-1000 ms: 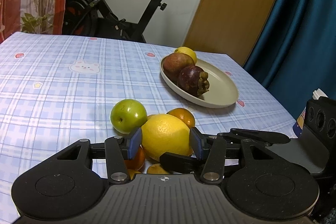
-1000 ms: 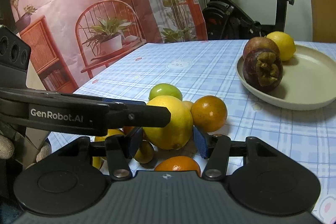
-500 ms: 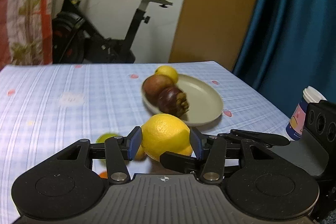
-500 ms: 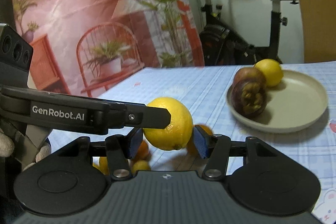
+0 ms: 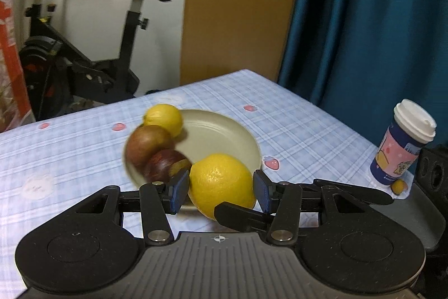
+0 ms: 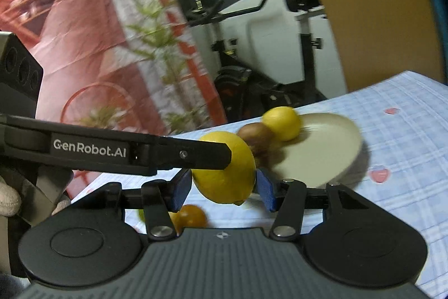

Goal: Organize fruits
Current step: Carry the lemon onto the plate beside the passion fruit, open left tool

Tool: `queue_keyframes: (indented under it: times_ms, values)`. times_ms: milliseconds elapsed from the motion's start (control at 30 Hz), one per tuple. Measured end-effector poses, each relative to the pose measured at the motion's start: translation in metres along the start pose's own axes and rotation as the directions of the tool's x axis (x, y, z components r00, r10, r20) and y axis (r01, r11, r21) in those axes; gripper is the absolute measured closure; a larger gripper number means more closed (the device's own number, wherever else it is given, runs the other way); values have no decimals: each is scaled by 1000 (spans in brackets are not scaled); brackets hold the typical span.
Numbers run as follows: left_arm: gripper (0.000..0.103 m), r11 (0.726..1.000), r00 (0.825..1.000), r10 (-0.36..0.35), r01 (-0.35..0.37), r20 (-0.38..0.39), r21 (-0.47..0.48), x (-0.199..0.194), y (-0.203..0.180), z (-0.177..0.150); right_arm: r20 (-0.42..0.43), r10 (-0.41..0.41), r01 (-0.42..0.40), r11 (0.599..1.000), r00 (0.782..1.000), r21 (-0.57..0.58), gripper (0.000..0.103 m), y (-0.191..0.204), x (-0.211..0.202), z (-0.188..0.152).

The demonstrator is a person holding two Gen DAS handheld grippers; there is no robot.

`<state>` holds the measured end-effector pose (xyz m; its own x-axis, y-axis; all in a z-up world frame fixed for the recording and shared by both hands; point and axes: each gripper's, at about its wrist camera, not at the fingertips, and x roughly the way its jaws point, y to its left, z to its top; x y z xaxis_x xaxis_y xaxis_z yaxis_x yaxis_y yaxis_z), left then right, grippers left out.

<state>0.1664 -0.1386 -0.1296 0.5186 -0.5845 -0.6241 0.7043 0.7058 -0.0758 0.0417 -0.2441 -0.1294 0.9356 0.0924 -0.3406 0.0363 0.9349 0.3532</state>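
Beyond both sets of jaws we see the checked table (image 5: 308, 125), and on it the cream plate (image 5: 224, 136) carrying 1 small lemon (image 5: 163, 118) and 2 dark fruits (image 5: 148, 142). Our left gripper (image 5: 221, 188) and right gripper (image 6: 224, 184) both press their blue pads against 1 large lemon (image 5: 221, 181), held above the table just short of the plate's near rim.

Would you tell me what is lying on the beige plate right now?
On the plate lie a small yellow lemon at the far rim and two dark reddish-brown fruits beside it. The large held lemon and the gripper fingers cover the plate's near edge, so anything there is hidden.
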Motion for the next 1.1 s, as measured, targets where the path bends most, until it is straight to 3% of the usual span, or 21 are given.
queue_keyframes:
  times_ms: [367,500,767,900,1100]
  values:
    - [50,997,998,7,-2,-66,75,53,-14,18,9,-110,109,991,994,83,49,-43,9,7]
    - [50,996,996,54,-50,-67,70,63,-6,24,-13,-140,141,988,990,57,54,-48,28,16]
    - [50,994,994,106,-106,0,6,46,13,38,15,-136,137,990,991,-40,53,-46,62,27]
    - [50,993,993,117,-117,28,-19,31,19,42,85,-104,110,992,991,-57,51,-42,49,29]
    - [50,991,992,124,-122,17,-55,30,23,39,14,-156,155,988,988,15,53,-51,29,19]
